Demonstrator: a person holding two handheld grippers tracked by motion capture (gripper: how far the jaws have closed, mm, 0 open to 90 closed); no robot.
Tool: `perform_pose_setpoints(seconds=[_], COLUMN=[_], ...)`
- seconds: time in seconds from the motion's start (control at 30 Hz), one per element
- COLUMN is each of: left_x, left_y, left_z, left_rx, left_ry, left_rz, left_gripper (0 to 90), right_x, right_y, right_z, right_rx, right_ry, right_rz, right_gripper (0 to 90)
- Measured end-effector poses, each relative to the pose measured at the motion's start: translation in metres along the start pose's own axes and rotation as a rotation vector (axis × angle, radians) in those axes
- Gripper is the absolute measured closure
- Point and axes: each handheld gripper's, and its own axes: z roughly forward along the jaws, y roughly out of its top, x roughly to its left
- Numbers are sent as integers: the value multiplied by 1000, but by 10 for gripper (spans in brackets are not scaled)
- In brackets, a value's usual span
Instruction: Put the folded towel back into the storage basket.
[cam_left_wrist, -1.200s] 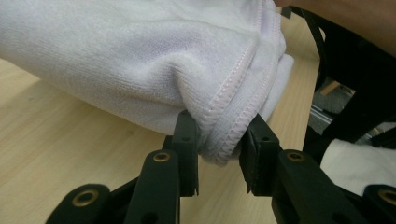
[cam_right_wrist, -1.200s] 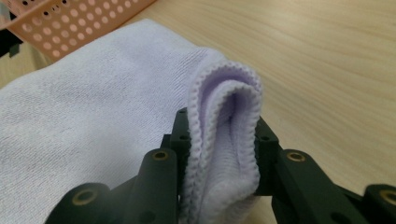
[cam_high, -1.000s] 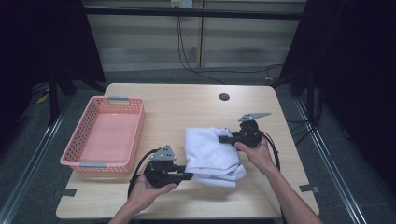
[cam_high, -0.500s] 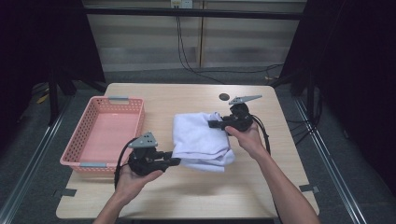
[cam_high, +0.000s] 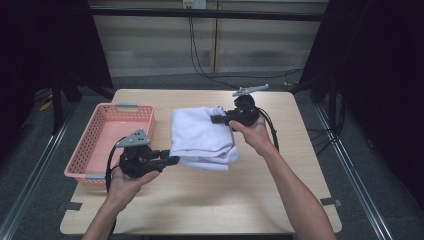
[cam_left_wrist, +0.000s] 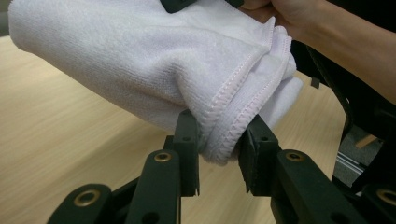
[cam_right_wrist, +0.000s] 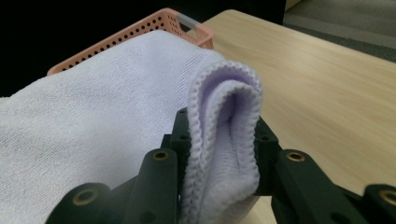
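A folded white towel (cam_high: 200, 136) hangs between the two grippers above the wooden table (cam_high: 210, 210). My left gripper (cam_high: 172, 160) is shut on the towel's near left edge; the left gripper view has the stitched hem of the towel (cam_left_wrist: 140, 60) pinched between both pads. My right gripper (cam_high: 214, 119) is shut on the far right corner, and in the right gripper view the folded layers of the towel (cam_right_wrist: 224, 135) are squeezed between the jaws. A pink perforated basket (cam_high: 107, 142) stands to the left on the table.
A small dark round spot (cam_high: 239, 102) lies on the table behind the right gripper. Black cables (cam_high: 272, 132) trail from the grippers. The basket's rim (cam_right_wrist: 154, 23) rises just beyond the towel in the right gripper view. Bare wood stretches along the front.
Both grippers have lifted the towel off the table and carried it leftward and away from the person, toward the basket. The grips have stayed the same.
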Motion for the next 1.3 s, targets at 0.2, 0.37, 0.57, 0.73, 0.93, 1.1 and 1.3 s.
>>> perform_pose_setpoints(seconds=[0.2, 0.37, 0.57, 0.73, 0.93, 1.1, 1.3], left_x=[5, 9, 15, 22, 32, 43, 56], left_y=[8, 14, 16, 17, 12, 2, -12], left_z=[-10, -17, -27, -32, -47, -63, -84], left_rx=[-21, -36, -52, -87, -114, -130, -148], left_ry=[12, 23, 38, 49, 67, 88, 130], left_rz=[1, 5, -6, -27, -55, -88, -126], left_gripper=[709, 709, 711, 713, 713, 712, 712], right_x=[4, 7, 11, 13, 19, 28, 42], right_y=[21, 36, 47, 55, 68, 77, 85], right_z=[2, 4, 11, 17, 26, 44, 72], right_rx=[-15, -23, -23, -26, -29, -24, 2], right_ry=[2, 1, 4, 2, 14, 26, 42], right_rz=[-14, -25, -23, -20, -13, -13, -21], right_gripper=[697, 697, 697, 697, 697, 697, 697])
